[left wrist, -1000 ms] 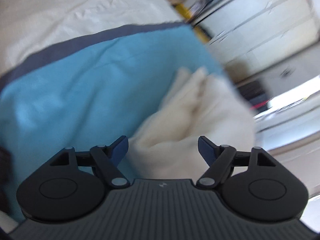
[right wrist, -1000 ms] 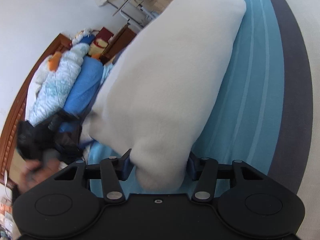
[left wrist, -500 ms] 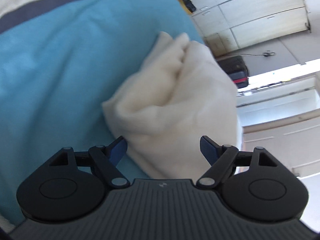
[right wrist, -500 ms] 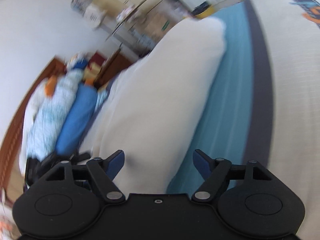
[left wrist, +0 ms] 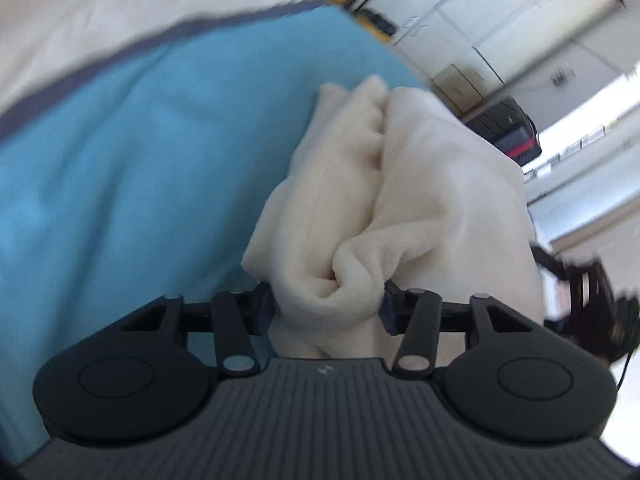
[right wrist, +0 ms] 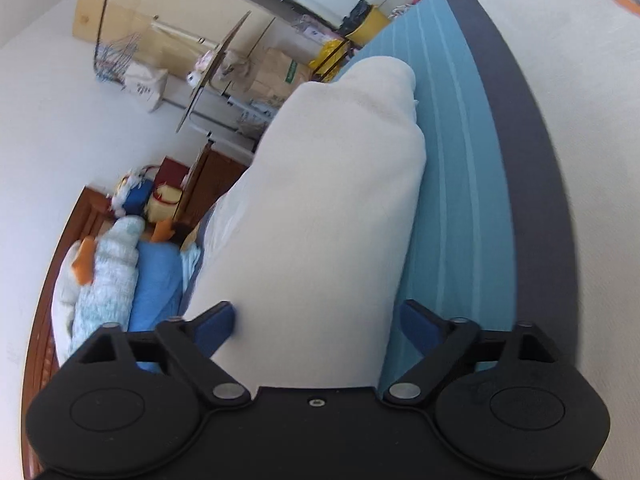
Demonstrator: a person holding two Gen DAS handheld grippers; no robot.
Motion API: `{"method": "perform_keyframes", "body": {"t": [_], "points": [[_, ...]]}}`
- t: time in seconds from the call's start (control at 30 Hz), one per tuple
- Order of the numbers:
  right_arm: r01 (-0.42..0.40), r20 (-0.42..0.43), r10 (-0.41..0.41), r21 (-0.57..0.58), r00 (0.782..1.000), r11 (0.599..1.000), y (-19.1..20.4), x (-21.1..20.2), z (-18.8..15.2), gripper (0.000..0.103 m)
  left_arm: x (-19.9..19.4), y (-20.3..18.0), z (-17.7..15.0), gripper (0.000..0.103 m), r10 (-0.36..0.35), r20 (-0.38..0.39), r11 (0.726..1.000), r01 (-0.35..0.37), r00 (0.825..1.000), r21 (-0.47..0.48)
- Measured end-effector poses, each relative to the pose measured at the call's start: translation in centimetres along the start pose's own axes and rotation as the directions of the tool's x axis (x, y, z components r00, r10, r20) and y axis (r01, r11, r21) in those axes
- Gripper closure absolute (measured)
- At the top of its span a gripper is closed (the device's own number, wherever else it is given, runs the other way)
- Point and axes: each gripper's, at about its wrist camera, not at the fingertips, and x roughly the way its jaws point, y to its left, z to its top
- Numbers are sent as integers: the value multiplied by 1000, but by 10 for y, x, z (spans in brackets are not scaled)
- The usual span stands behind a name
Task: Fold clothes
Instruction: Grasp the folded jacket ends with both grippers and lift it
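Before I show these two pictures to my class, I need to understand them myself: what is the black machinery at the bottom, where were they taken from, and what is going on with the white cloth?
There is no robot. A person holds a two-finger gripper in each hand, and each gripper carries a wide-angle camera looking along its fingers. The black shapes at the bottom of each picture are the gripper itself.

In the left-hand picture, the left gripper is closing; its blue-padded fingers press on a bunched end of a cream fleece garment.

In the right-hand picture, the right gripper is opening. The garment's smooth folded body lies between its fingers, unpinched.

The garment rests on a light blue bedspread with a dark grey border. Cupboards and room clutter fill the background.
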Motion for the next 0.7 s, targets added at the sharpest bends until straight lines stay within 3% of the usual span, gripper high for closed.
{"method": "perform_keyframes", "body": {"t": [0.07, 0.13, 0.2, 0.23, 0.27, 0.37, 0.47, 0.57, 0.63, 0.7], "points": [[6, -13, -7, -38, 1000, 999, 4, 20, 6, 2, -1, -11, -2, 59, 18, 31, 998, -20, 999, 65], [-3, -11, 2, -83, 1000, 997, 11, 34, 12, 2, -5, -9, -1, 59, 16, 46, 998, -19, 999, 62], [12, -2, -13, -107, 1000, 994, 21, 41, 17, 10, -9, -3, 1, 59, 0, 54, 1000, -1, 999, 30], [48, 22, -45, -166, 999, 985, 30, 39, 16, 26, -9, -1, 1, 59, -14, 62, 1000, 13, 998, 13], [91, 55, -79, -291, 995, 952, 48, 34, 9, 40, -9, 0, 1, 60, -21, 75, 1000, 20, 997, 7], [197, 153, -131, -585, 979, 787, 99, 17, -16, 49, -3, -8, 2, 61, 19, 103, 999, -22, 995, 35], [208, 204, -94, -663, 974, 719, 125, -5, -32, 51, 0, -18, 1, 62, 52, 119, 995, -62, 991, 78], [258, 287, -59, -730, 956, 633, 136, -24, -49, 51, -8, -28, 1, 65, 32, 167, 988, -56, 985, 142], [276, 308, -64, -715, 949, 643, 132, -28, -44, 51, -9, -31, 1, 64, -12, 169, 986, -16, 986, 163], [289, 301, -113, -644, 947, 708, 119, -27, -27, 50, -5, -32, 2, 63, -38, 143, 986, 15, 989, 164]]}}
